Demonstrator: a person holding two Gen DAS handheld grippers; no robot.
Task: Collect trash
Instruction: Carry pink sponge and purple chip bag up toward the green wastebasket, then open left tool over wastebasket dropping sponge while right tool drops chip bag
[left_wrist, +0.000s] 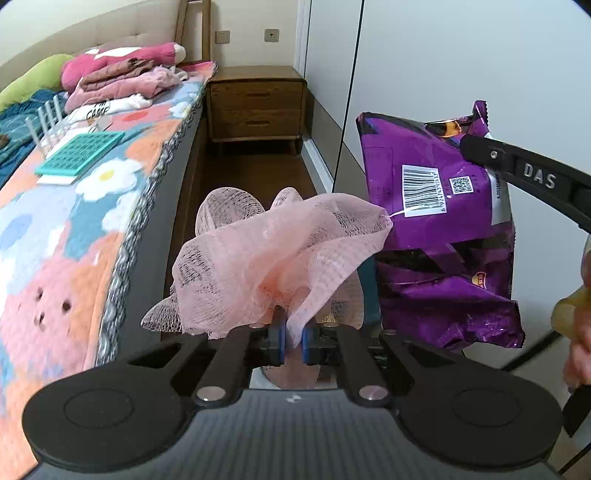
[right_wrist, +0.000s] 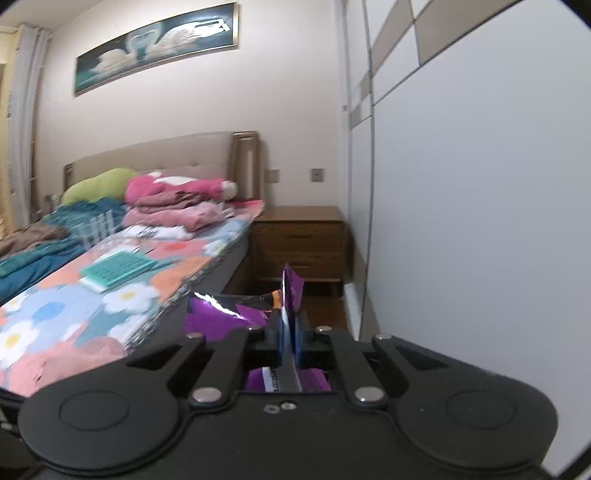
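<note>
Left claw grips pink mesh; right claw grips purple bag

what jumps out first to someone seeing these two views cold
The purple snack bag stands out most, hanging in the air by the white wardrobe doors, pinched at its top edge by the right gripper. Next to it, a pink mesh net billows up from the shut fingers of the left gripper. To the left lies the bed's bright flower-print cover.
</note>
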